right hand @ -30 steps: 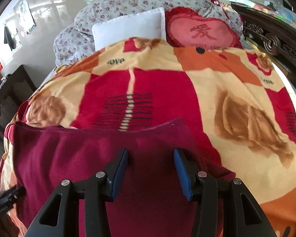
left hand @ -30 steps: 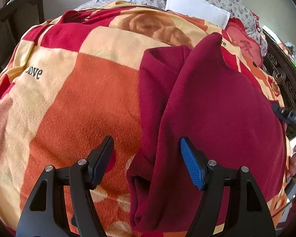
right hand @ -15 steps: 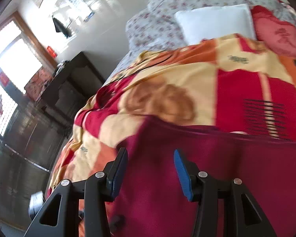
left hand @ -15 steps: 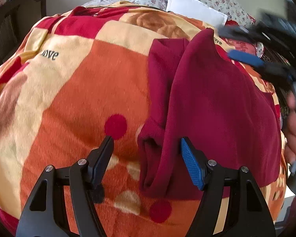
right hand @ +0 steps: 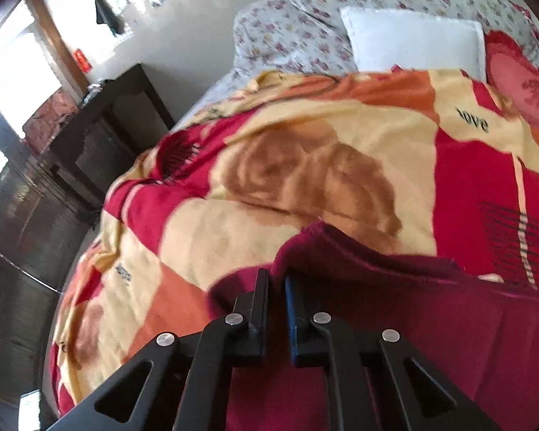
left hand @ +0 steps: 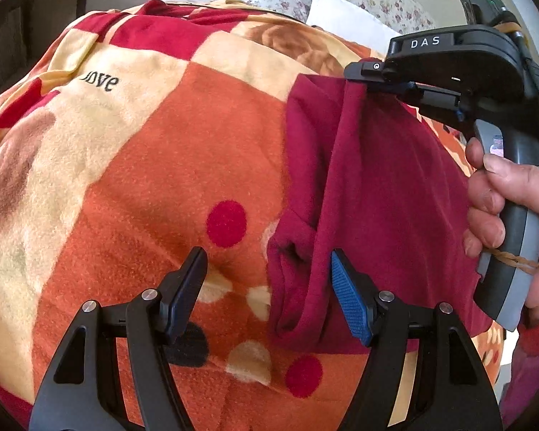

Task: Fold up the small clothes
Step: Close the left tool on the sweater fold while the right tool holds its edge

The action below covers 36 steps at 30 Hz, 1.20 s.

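1. Garment [left hand: 388,194] of dark maroon knit lies on the bed, on a fleecy blanket [left hand: 154,165] patterned in orange, cream and red blocks. It is already doubled lengthwise, with a loose tube of cloth, probably a sleeve or leg, bunched along its left edge.

2. Your right gripper [right hand: 276,287] has its fingers pressed nearly together on the far corner of the garment, pinching a thin edge of the knit. From the left camera that corner rises in a taut ridge away from the blanket.

3. Your left gripper [left hand: 269,287] hangs spread wide over the near end, holding nothing. Its blue ribbed pad [left hand: 350,305] sits just beside the bunched cloth.

4. To do this fold well, I judge you should close the left gripper on the near corner of the same edge, so both ends lift together. Carry the edge over evenly; a single-corner pull would likely drag this soft knit into a diagonal.

5. Fleece under knit probably clings, so lift clear rather than slide.

6. White pillow [right hand: 413,39] and flowered bedding [right hand: 287,36] lie beyond, well apart.
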Motion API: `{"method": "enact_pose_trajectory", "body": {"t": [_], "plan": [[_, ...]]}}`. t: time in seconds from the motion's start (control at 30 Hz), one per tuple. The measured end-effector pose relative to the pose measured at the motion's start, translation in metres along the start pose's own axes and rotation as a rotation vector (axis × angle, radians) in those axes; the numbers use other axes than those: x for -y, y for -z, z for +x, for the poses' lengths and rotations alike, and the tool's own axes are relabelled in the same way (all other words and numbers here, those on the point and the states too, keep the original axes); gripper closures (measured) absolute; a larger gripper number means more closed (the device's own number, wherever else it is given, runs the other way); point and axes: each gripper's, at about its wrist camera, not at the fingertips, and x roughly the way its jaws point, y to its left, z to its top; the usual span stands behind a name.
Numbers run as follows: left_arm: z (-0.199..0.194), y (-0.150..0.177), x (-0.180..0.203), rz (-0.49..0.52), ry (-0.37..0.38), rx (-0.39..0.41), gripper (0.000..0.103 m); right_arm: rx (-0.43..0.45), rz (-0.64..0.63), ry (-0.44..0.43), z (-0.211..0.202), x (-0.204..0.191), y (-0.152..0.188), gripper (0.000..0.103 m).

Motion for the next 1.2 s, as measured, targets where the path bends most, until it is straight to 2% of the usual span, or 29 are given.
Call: {"method": "enact_pose_trajectory", "body": {"t": [0.13,0.2,0.23,0.3,0.33,0.37,0.53,0.6,0.7,0.73,0.8,0.87,0.9,0.93,1.0,1.07,1.1,1.13,1.2], "plan": [[0.004,0.000,0.000,-0.012,-0.003,-0.010,0.033,-0.047,-0.017,0.002,0.022,0.002,0.004,0.096],[0.002,0.000,0.000,-0.015,0.004,-0.001,0.033,-0.033,0.000,-0.019,0.015,0.005,0.004,0.095],[0.003,-0.001,0.000,-0.017,0.005,0.000,0.033,-0.037,0.013,-0.027,0.011,0.007,0.003,0.091],[0.004,-0.001,-0.001,-0.023,0.010,-0.006,0.033,-0.059,0.008,-0.030,0.004,0.005,0.004,0.061],[0.004,0.000,-0.002,-0.025,0.012,-0.006,0.033,-0.066,-0.008,-0.025,0.002,0.001,0.006,0.037],[0.005,-0.001,-0.002,-0.025,0.013,-0.004,0.033,-0.068,-0.041,-0.001,-0.002,-0.005,0.008,0.029],[0.007,-0.001,-0.003,-0.035,0.019,0.003,0.033,-0.125,-0.203,0.176,0.013,-0.039,0.015,0.030],[0.006,0.002,-0.005,-0.042,0.029,0.006,0.033,-0.147,-0.229,0.207,0.026,-0.046,0.018,0.029],[0.003,0.007,-0.008,-0.040,0.048,0.011,0.033,-0.145,-0.293,0.299,0.045,-0.054,0.024,0.022],[0.002,0.007,-0.009,-0.037,0.055,0.011,0.033,-0.123,-0.323,0.316,0.046,-0.056,0.026,0.022],[0.001,0.008,-0.009,-0.029,0.062,0.013,0.033,-0.083,-0.339,0.312,0.043,-0.052,0.030,0.033],[0.000,0.007,-0.008,-0.015,0.068,0.018,0.033,-0.053,-0.301,0.265,0.029,-0.038,0.027,0.063],[0.000,0.007,-0.007,-0.004,0.073,0.025,0.033,-0.049,-0.265,0.219,0.021,-0.030,0.024,0.072],[0.000,0.007,-0.005,0.002,0.079,0.031,0.033,-0.049,-0.227,0.172,0.013,-0.023,0.021,0.085],[0.000,0.004,-0.001,0.013,0.095,0.047,0.032,-0.037,-0.140,0.078,-0.007,-0.005,0.016,0.088],[0.000,0.001,0.004,0.025,0.120,0.071,0.029,-0.014,-0.107,0.050,-0.021,0.003,0.013,0.088],[0.002,0.000,0.008,0.033,0.132,0.080,0.022,-0.013,-0.091,0.034,-0.024,0.005,0.014,0.088],[0.006,-0.001,0.013,0.045,0.141,0.080,0.021,-0.014,-0.078,0.022,-0.025,0.007,0.014,0.088],[0.020,-0.003,0.017,0.049,0.140,0.030,0.021,-0.020,-0.070,0.014,-0.025,0.007,0.016,0.088]]}}
